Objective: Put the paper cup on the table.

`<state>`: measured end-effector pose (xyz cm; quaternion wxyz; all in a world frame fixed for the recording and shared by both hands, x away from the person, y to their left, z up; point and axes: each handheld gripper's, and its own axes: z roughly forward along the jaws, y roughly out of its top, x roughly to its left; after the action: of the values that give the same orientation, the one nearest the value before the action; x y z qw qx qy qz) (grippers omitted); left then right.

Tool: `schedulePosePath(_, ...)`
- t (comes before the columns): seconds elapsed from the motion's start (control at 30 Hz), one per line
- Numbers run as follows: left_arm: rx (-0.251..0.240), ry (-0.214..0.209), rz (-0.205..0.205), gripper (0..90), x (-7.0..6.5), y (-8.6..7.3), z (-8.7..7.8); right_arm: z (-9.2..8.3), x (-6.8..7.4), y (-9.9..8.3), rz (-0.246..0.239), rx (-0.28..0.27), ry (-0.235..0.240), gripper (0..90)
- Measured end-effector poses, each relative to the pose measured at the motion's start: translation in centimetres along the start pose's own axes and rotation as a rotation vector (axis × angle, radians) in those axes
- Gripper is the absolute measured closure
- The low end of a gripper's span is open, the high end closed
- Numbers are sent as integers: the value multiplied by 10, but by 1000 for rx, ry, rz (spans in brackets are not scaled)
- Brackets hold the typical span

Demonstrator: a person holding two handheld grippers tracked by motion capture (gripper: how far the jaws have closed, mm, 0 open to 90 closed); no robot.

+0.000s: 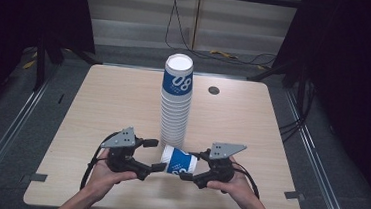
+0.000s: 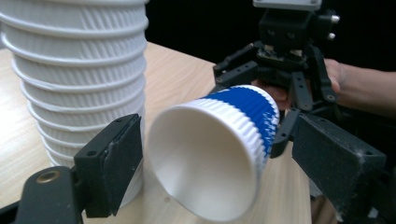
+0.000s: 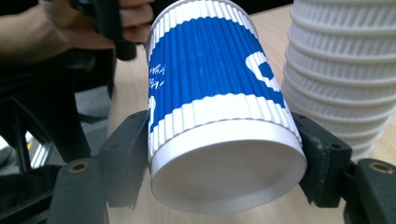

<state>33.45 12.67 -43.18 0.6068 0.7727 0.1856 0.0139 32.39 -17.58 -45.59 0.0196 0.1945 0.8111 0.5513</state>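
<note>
While both hands rest low over the near part of the table (image 1: 98, 107), the left gripper (image 1: 155, 155) sits at the left with its jaws spread wide and holding nothing; in the left gripper view neither pad touches the cup, and the open white mouth of the blue-and-white cup (image 1: 179, 160) points into the gap between them. Lying on its side between the two tools, the cup (image 2: 219, 149) is carried at its base end by the right gripper (image 1: 189, 166), whose jaws are closed on it; in the right gripper view both pads press the cup (image 3: 219, 116) just above its bottom rim. Directly beyond the cup and both grippers, near the table's middle, the tall stack of cups (image 1: 176, 99) stands upright, mouth up.
</note>
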Motion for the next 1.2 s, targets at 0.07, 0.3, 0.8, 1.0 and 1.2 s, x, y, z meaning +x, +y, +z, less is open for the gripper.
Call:
schedulePosePath(0.07, -6, -5, -13, 158, 0, -1, 0, -1, 1, 0, -2, -27, 11, 281)
schedulePosePath(0.3, 6, -13, -26, 159, -3, 1, 1, -2, 3, 1, -23, -76, 14, 281)
schedulePosePath(0.8, 7, -47, -58, 154, -2, -1, 6, 1, 2, -2, 21, -179, 69, 281)
schedulePosePath(1.0, 9, -47, -67, 135, -1, -1, 8, 3, 2, -3, 18, -196, 77, 281)
schedulePosePath(1.2, 29, -70, -73, 77, 1, -3, 13, 4, 4, -2, 14, -190, 86, 281)
